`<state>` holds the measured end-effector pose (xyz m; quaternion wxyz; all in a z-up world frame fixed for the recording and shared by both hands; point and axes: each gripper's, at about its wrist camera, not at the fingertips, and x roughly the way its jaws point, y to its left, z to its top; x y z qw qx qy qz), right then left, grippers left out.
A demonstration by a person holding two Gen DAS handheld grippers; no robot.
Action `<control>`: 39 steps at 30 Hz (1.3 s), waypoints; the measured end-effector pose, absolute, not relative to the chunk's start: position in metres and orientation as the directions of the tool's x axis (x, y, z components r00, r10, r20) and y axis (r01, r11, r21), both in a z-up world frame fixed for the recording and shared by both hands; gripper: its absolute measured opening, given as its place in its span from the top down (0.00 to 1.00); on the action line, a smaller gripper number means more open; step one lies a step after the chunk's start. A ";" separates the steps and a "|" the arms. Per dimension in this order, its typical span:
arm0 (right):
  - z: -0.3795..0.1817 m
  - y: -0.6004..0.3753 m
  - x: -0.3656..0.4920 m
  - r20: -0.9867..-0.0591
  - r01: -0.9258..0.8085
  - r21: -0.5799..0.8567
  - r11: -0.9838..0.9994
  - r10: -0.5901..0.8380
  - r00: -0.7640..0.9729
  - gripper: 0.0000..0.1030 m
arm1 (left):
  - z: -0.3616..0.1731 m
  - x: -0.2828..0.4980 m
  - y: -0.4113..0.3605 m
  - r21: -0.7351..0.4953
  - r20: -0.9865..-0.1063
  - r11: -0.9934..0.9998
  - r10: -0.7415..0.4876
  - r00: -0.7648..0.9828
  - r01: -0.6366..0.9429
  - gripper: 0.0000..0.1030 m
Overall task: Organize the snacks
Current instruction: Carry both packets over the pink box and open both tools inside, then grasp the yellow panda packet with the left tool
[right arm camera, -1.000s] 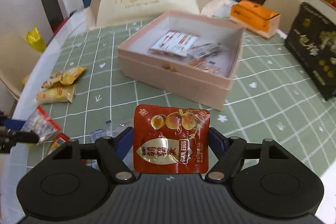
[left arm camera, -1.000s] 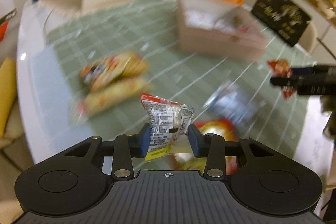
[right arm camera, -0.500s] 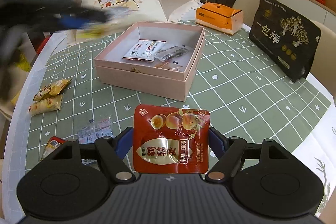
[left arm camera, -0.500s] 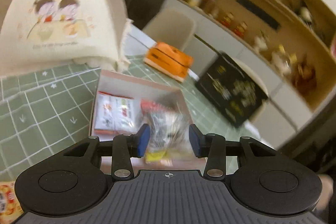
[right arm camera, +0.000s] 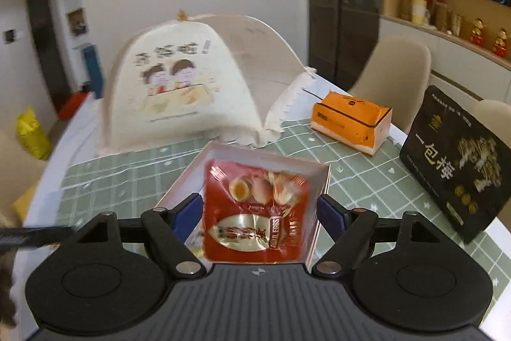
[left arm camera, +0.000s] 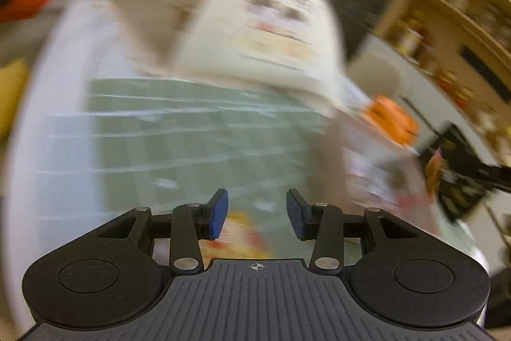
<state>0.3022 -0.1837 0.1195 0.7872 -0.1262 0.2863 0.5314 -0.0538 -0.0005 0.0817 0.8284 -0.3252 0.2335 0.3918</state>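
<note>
My left gripper (left arm camera: 257, 214) is open and empty; its view is blurred by motion. It hovers over the green checked cloth (left arm camera: 179, 143), with a yellow and red snack packet (left arm camera: 236, 237) just below its fingers. The pink box (left arm camera: 367, 168) lies to its right. My right gripper (right arm camera: 260, 218) holds a red quail-egg packet (right arm camera: 255, 213) between its blue pads, right above the open pink box (right arm camera: 314, 170). The packet looks blurred; its edges seem to touch the pads.
A cream mesh food cover (right arm camera: 179, 91) stands behind the box. An orange tissue box (right arm camera: 351, 120) and a black gift box (right arm camera: 456, 162) stand at the right. The left gripper's tip (right arm camera: 35, 237) shows at the left of the right wrist view. Chairs surround the table.
My left gripper has let go of its clear packet over the box and swung left, now empty. My right gripper has carried the red packet forward to just over the box.
</note>
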 end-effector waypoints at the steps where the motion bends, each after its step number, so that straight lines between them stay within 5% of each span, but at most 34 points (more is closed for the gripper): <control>1: 0.119 -0.179 0.301 -0.590 -0.909 0.111 0.402 0.762 0.265 0.23 | 0.079 -0.063 0.005 -0.353 -0.656 0.458 0.501 0.565 -0.816 0.56; 9: 0.057 -0.200 0.235 -0.702 -0.962 0.164 0.220 0.711 0.043 0.23 | 0.043 -0.076 -0.020 -0.347 -0.733 0.528 0.363 0.575 -0.776 0.56; 20: 0.004 -0.226 0.177 -0.793 -0.978 0.142 0.152 0.608 -0.021 0.23 | 0.037 -0.046 -0.093 -0.348 -0.765 0.682 0.190 0.615 -0.644 0.56; 26: -0.005 -0.230 0.176 -0.801 -0.970 0.143 0.196 0.599 0.003 0.23 | 0.085 -0.064 -0.071 -0.363 -0.620 0.634 0.382 0.685 -0.683 0.56; 30: -0.010 -0.239 0.168 -0.802 -0.967 0.129 0.220 0.597 0.029 0.19 | 0.090 -0.058 -0.012 -0.295 -0.634 0.564 0.488 0.600 -0.771 0.56; 39: -0.014 -0.255 0.152 -0.789 -0.971 0.076 0.228 0.609 0.081 0.12 | 0.052 -0.023 0.001 -0.176 -0.764 0.736 0.317 0.562 -0.654 0.52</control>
